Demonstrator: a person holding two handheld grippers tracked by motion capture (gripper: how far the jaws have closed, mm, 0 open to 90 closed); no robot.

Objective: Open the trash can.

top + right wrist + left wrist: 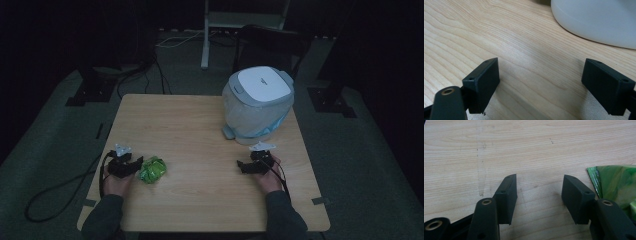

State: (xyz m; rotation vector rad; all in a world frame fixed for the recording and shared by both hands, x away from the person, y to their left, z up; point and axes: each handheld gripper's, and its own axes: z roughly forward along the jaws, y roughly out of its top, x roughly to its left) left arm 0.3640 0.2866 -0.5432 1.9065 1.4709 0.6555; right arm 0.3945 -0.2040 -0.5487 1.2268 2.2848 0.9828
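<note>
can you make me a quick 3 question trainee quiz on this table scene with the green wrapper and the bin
1. True or false: the crumpled green plastic wrapper is clamped between the jaws of the left gripper.
2. Which thing stands nearest the right gripper? A) the white lidded plastic bin B) the wrapper C) a red mug
3. Fill in: both grippers and the wrapper sit on a light ____ table.

Key
1. False: in the left gripper view the wrapper lies beside one jaw, outside the open gap, with bare table between the pads.
2. A
3. wooden
</note>
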